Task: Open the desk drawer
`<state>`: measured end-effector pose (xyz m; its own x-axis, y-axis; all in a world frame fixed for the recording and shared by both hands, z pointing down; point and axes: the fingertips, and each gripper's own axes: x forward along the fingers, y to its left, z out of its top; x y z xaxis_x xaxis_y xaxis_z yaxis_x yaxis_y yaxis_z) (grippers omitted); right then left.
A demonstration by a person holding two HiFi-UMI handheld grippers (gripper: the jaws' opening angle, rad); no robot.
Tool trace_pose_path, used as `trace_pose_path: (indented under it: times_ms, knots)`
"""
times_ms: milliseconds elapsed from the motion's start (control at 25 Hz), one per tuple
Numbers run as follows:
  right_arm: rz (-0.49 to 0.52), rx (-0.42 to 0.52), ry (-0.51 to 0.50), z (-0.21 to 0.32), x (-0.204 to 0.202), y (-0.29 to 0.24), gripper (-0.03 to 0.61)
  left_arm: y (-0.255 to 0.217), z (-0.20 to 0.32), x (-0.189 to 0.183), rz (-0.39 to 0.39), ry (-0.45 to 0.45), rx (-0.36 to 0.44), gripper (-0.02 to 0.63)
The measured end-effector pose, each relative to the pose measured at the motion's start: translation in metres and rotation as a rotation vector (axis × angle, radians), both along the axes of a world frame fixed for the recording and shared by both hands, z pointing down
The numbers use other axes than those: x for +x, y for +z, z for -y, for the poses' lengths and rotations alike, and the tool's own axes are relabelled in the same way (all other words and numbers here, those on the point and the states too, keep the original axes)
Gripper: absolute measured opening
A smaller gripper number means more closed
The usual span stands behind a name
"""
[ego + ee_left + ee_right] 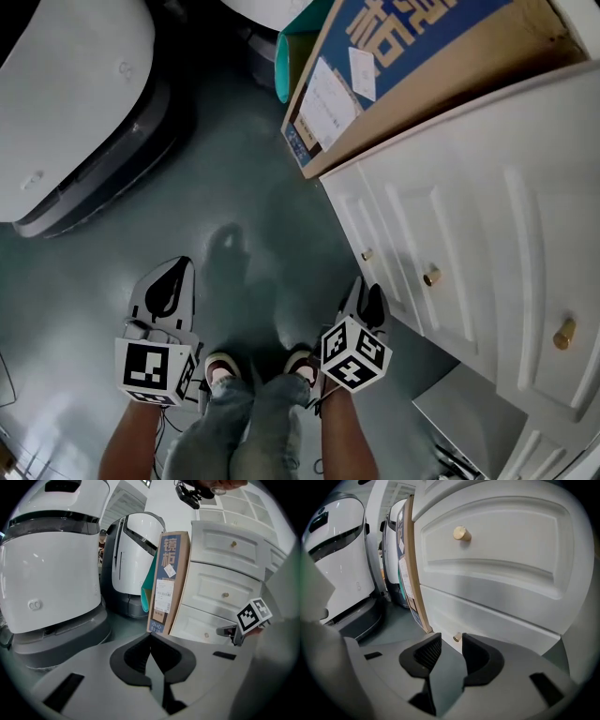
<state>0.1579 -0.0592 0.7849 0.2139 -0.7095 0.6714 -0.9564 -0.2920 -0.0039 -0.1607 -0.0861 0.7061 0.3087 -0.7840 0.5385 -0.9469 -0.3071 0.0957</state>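
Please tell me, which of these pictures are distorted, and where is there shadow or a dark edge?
Head view: lines stay nearly straight; a soft shadow lies on the floor, and the white cabinet is bright. Left gripper view: strong fisheye, dark corners, and the cabinet's edges curve. Right gripper view: same fisheye; the drawer front bulges, but its knob is sharp.

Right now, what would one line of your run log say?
stage: pre-grasp | left gripper: shut, empty | right gripper: open, lower knob ahead, ungripped | drawer: shut

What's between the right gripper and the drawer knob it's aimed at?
Nothing: in the right gripper view, only bare air separates the open right gripper from the drawer knob.
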Motion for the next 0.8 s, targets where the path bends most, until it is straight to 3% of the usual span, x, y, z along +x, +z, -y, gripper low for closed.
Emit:
trace_pose_path:
  times_ms: [240, 800]
  knots:
    - [-0.023, -0.001, 0.020, 0.008, 0.001, 0.034, 0.147, 0.023, 0.006, -0.001, 0.024, 0.042, 0.023, 0.018]
    - [-0.079, 0.014, 0.130, 0.031, 0.019, 0.067, 0.146, 0.049, 0.016, -0.010, 0.031, 0.033, 0.029, 0.018]
